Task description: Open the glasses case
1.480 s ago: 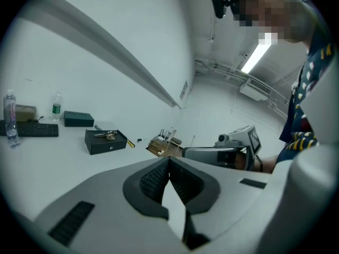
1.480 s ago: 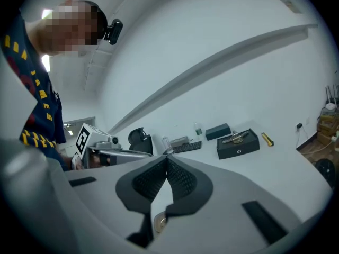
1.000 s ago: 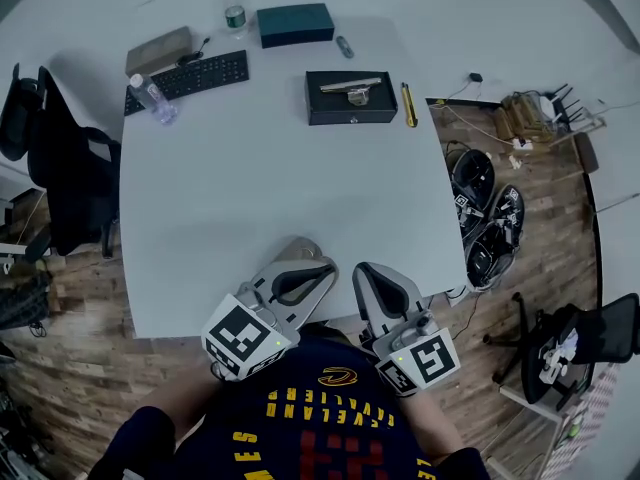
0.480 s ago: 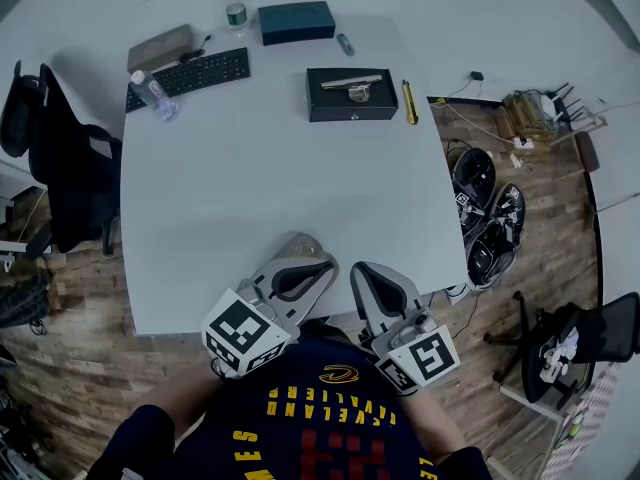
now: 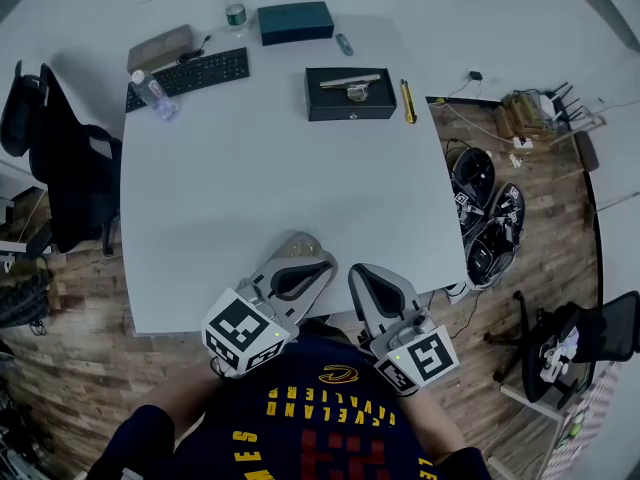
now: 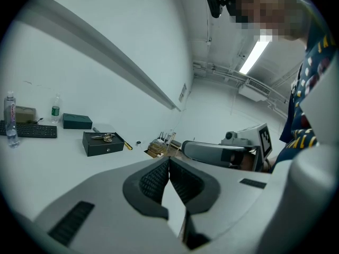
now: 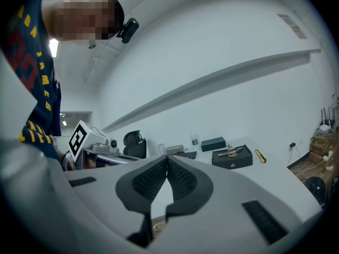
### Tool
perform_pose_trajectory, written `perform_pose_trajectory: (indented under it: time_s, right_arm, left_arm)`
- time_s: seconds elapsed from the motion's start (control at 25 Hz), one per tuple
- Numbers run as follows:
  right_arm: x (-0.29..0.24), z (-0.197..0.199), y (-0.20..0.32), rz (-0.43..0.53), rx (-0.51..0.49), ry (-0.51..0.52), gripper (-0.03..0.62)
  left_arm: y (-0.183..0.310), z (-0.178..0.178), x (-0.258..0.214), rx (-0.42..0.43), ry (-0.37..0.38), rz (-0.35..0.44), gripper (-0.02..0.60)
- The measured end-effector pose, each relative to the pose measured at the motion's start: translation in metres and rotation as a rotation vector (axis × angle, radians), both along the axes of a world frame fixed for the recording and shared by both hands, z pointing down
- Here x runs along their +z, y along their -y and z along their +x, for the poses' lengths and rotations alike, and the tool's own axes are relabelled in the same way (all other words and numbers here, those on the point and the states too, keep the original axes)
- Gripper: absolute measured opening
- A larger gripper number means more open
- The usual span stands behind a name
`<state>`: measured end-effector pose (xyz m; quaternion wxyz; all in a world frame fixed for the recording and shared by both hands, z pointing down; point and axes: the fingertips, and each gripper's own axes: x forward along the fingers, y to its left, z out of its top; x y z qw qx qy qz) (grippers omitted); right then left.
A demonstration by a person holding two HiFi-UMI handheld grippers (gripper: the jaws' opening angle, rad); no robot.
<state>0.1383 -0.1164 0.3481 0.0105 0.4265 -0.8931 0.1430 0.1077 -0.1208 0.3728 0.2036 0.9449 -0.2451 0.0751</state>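
A black rectangular case (image 5: 350,96) lies at the far side of the white table (image 5: 250,188), with a silvery metal object (image 5: 352,86) on its top. It shows in the left gripper view as the black case (image 6: 102,143) and in the right gripper view as the black case (image 7: 232,157). Both grippers hover at the table's near edge, far from it. My left gripper (image 5: 328,265) is shut and holds nothing, its pads meeting at the left gripper (image 6: 169,161). My right gripper (image 5: 358,272) is also shut and empty, seen as the right gripper (image 7: 167,160).
A teal box (image 5: 295,22), a keyboard (image 5: 188,76), a water bottle (image 5: 151,95), a tan case (image 5: 160,49) and a small bottle (image 5: 234,14) sit along the far edge. A yellow pen-like tool (image 5: 408,103) lies right of the black case. A tan round object (image 5: 297,244) sits under the left gripper. An office chair (image 5: 60,168) stands at the left.
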Motion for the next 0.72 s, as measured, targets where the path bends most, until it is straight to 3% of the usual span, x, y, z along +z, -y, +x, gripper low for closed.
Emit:
perform_pose_trajectory:
  time_s: [0.72]
  right_arm:
    - [0.0055,-0.0026,-0.0057,-0.015,-0.001,0.011,0.017]
  left_arm:
    - [-0.0048,-0.0013,0.0064,-0.006,0.005,-0.021,0.014]
